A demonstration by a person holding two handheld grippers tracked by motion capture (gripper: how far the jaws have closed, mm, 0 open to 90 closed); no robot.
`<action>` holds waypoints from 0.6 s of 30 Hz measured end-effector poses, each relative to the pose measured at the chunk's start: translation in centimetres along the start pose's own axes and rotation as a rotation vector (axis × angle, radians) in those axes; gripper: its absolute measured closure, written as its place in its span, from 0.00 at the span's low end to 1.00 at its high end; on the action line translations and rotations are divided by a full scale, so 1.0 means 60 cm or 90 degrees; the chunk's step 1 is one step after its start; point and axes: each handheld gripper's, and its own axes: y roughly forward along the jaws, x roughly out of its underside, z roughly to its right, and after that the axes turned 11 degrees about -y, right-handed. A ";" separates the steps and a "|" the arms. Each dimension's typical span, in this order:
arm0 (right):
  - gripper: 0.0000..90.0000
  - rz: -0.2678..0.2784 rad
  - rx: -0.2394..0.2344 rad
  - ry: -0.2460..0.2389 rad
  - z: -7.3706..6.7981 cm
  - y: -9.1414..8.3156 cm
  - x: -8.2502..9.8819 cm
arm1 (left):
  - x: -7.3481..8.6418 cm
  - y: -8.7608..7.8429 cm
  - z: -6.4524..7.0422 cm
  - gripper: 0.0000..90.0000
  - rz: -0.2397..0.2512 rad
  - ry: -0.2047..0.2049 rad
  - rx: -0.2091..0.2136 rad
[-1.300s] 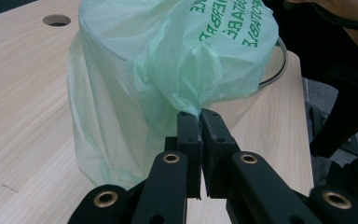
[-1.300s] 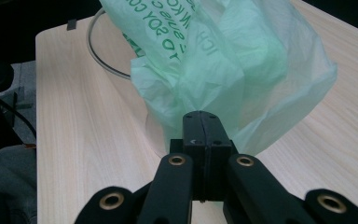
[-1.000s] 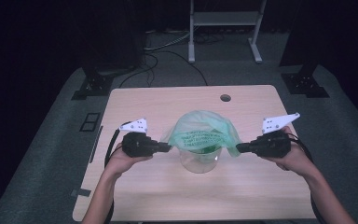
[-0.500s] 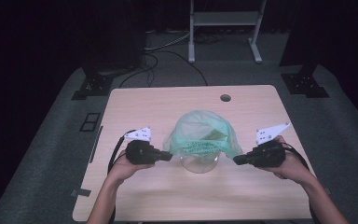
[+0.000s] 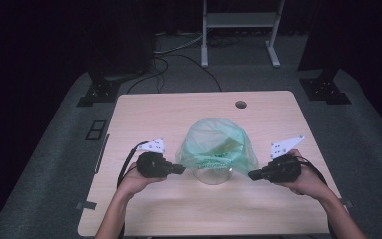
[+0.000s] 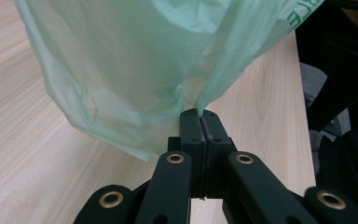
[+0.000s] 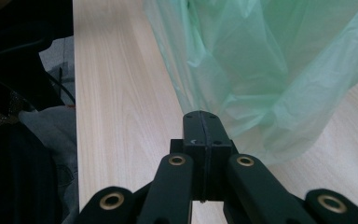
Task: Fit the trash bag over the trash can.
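on the table (image 5: 144, 112), i drape a green bag (image 5: 218, 142) over a clear cup (image 5: 214, 175) at mid-table, the film pulled down both sides, apparently so it covers or lines the cup. the bag sits between my two tools. my left gripper (image 5: 181, 170) is clamped on the bag's left hem, film pinched between its closed jaws (image 6: 198, 122). my right gripper (image 5: 251, 175) is closed at the right hem; in its own view (image 7: 202, 122) the film lies just beside the tips, so i judge it pinches the edge too.
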 end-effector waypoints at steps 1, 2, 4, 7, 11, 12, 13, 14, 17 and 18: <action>1.00 -0.002 0.000 0.004 0.001 0.002 0.002 | 0.001 0.001 0.000 1.00 -0.001 -0.001 0.000; 1.00 -0.002 0.000 0.004 0.001 0.002 0.002 | 0.001 0.001 -0.001 1.00 -0.001 -0.002 -0.001; 1.00 -0.005 0.000 0.006 0.002 0.004 0.003 | 0.002 0.003 -0.001 1.00 -0.006 -0.001 -0.005; 1.00 -0.019 0.005 0.007 0.004 0.009 0.006 | 0.005 0.006 -0.003 1.00 -0.012 -0.004 -0.008; 1.00 -0.047 0.010 0.011 0.008 0.020 0.013 | 0.010 0.008 -0.008 1.00 -0.023 -0.008 -0.014; 1.00 -0.047 0.010 0.011 0.008 0.020 0.013 | 0.011 0.008 -0.009 1.00 -0.025 -0.015 -0.018; 1.00 -0.050 0.013 0.015 0.010 0.021 0.016 | 0.013 0.008 -0.011 1.00 -0.026 -0.017 -0.019; 1.00 -0.051 0.014 0.018 0.011 0.021 0.018 | 0.014 0.007 -0.012 1.00 -0.026 -0.018 -0.019; 1.00 -0.049 0.019 0.022 0.015 0.017 0.021 | 0.015 0.005 -0.013 0.90 -0.026 -0.021 -0.019; 1.00 -0.049 0.019 0.022 0.015 0.017 0.021 | 0.014 0.004 -0.012 0.90 -0.027 -0.024 -0.020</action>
